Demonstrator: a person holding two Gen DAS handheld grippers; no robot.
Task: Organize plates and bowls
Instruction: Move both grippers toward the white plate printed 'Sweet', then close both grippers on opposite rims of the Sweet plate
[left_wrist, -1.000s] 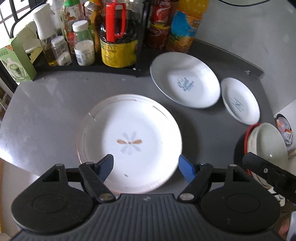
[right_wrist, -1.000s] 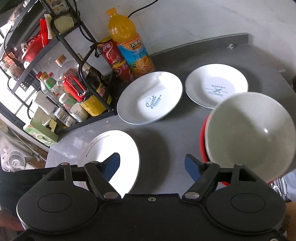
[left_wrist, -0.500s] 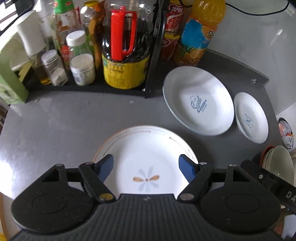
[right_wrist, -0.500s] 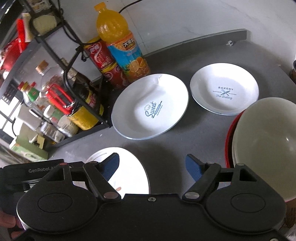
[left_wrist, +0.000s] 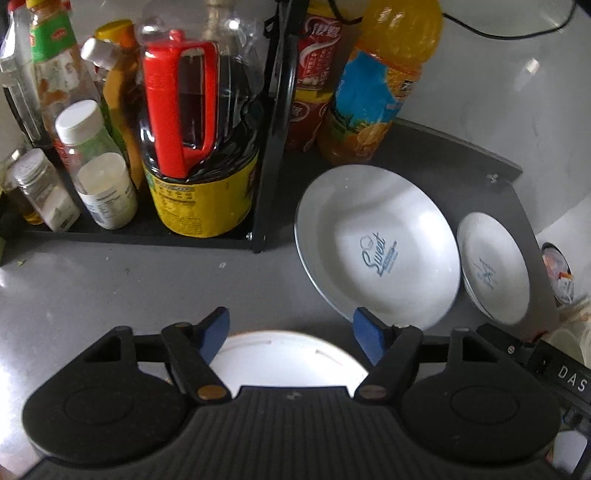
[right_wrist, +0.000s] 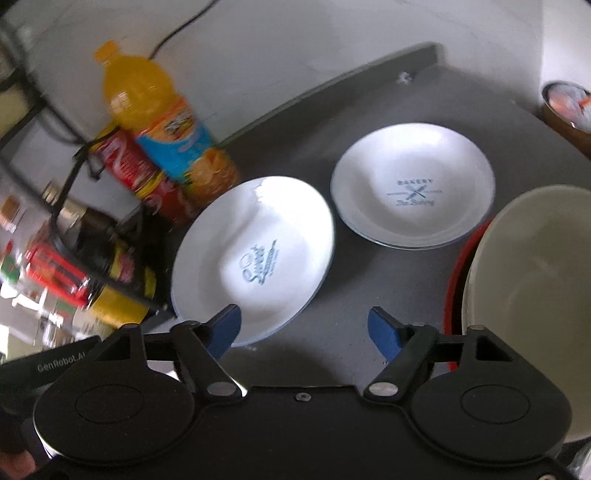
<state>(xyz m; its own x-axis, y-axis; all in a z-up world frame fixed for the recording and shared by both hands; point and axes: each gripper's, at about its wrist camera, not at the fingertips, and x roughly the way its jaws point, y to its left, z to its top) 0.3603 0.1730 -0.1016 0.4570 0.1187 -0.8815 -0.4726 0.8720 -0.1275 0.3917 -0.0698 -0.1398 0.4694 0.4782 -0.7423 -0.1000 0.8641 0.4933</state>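
The left gripper (left_wrist: 291, 332) has its two blue-tipped jaws spread wide, and nothing is between them. It hangs over the far rim of a flat white plate with a thin brown line (left_wrist: 284, 360), which lies on the grey countertop (left_wrist: 110, 280); whether the tips touch the plate, I cannot tell.

The right gripper (right_wrist: 304, 330) has also its jaws wide apart and holds nothing. Its left tip stands in front of the near edge of a large white deep plate with the blue word "Sweet" (right_wrist: 255, 254); contact is not clear.

Just beside this plate lies a smaller white plate with blue "Bakery" print (right_wrist: 413, 184). To the right of it stands a cream bowl inside a red-rimmed bowl (right_wrist: 532, 295). Behind the plates stand an orange juice bottle (right_wrist: 166, 122) and a black wire rack with sauce bottles (left_wrist: 269, 147).
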